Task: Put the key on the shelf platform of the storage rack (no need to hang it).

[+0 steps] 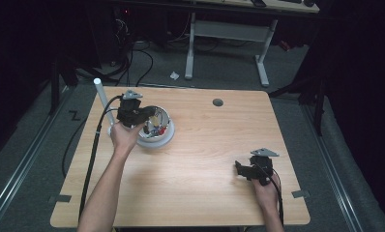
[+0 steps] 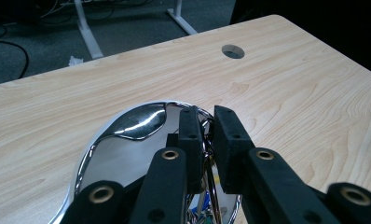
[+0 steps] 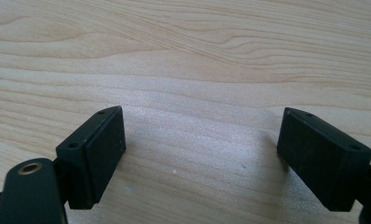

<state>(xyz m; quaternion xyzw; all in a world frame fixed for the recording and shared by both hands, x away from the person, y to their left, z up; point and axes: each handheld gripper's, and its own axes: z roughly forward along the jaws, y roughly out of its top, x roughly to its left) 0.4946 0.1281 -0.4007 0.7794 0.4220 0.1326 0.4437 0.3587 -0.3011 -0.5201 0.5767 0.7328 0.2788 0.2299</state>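
Observation:
A shiny metal bowl [image 1: 165, 137] stands on the left half of the wooden table [image 1: 205, 159], with small red and pale items inside. My left gripper [image 1: 147, 119] hangs over the bowl, held by a hand at its left. In the left gripper view its jaws [image 2: 206, 114] are shut on a thin chrome piece [image 2: 209, 151] that rises from the bowl [image 2: 127, 140]; what it is I cannot tell. My right gripper [image 1: 239, 166] rests near the right front of the table. Its jaws [image 3: 202, 135] stand wide open over bare wood with nothing between them.
A white tube [image 1: 102, 99] stands at the table's left edge, close behind the left hand. A round cable hole [image 1: 217, 102] [image 2: 233, 51] sits near the far edge. Beyond the table are a desk frame [image 1: 227, 31] and cables on the floor.

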